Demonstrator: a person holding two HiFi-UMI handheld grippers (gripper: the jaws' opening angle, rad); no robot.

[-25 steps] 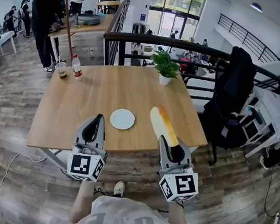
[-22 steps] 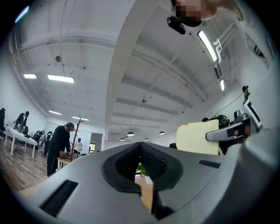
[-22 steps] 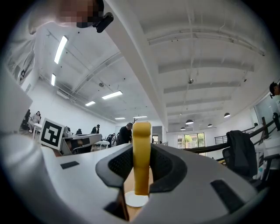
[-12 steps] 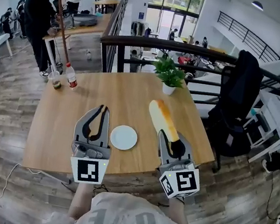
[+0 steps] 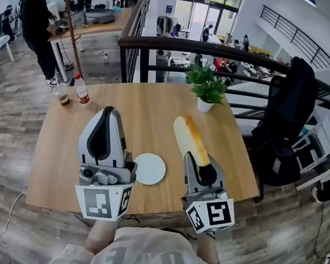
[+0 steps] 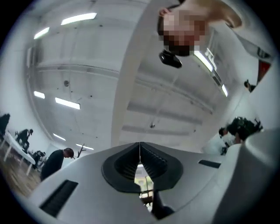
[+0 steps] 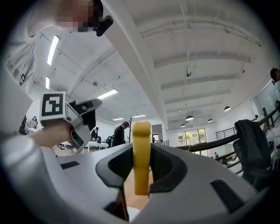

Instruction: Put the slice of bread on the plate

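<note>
The slice of bread [image 5: 191, 139] is up in the air, pinched at its near end by the right gripper [image 5: 201, 165]. It sticks out away from the person, above the right half of the wooden desk [image 5: 150, 110]. In the right gripper view the slice [image 7: 141, 157] stands edge-on, upright, with the dark fingers [image 7: 117, 168] closed against both of its flat sides.

The round white plate [image 5: 148, 168] lies flat on the desk near its front edge, to the left of the bread and apart from it, between the two grippers. It carries nothing.

The left gripper [image 5: 108, 114] is raised beside the plate on the left, tipped upward. In its own view its fingers [image 6: 124, 166] meet at the tips with nothing held between them, and behind them is only the ceiling.

Further back on the desk, a small green plant in a white pot [image 5: 206, 90] stands near the far edge. A bottle with a red cap [image 5: 82, 91] and a cup [image 5: 63, 98] stand just beside each other at the far left corner. A dark jacket [image 5: 297, 99] hangs over a chair to the right of the desk. A person in dark clothes [image 5: 37, 15] stands at another table in the far left of the room.
</note>
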